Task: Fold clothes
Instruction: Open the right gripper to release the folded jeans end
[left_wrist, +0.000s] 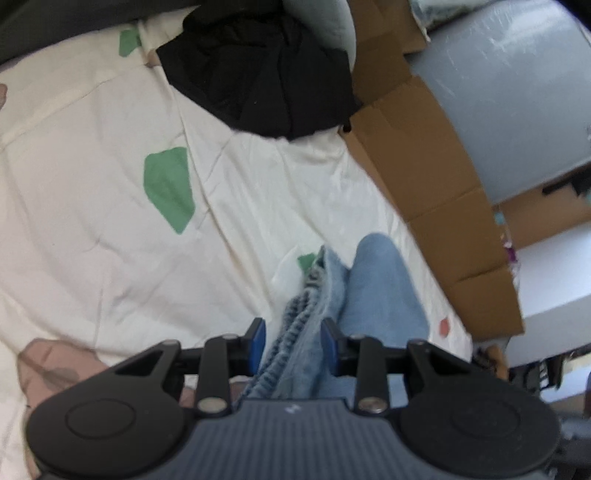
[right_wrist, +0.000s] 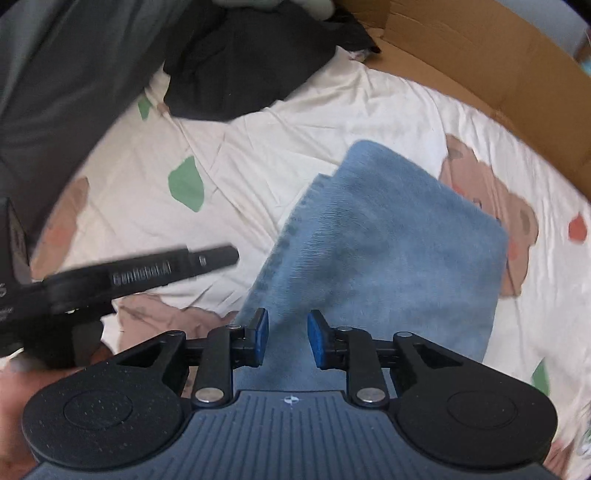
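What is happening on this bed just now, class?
A person with a gripper in each hand is folding a light blue garment on a cream patterned bedsheet. The left gripper has a bunched edge of it between its fingers. The right gripper stands open above the folded cloth. A black garment lies further back.

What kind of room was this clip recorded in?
Probably a bedroom in a home: the work surface looks like a bed with a cream bear-print sheet, a dark clothes pile waits at its far end, and cardboard boxes stand alongside.

bed: cream patterned sheet (left_wrist: 92, 184) | edge: cardboard boxes (left_wrist: 436, 192) | far: possibly grey wall (left_wrist: 517, 92)
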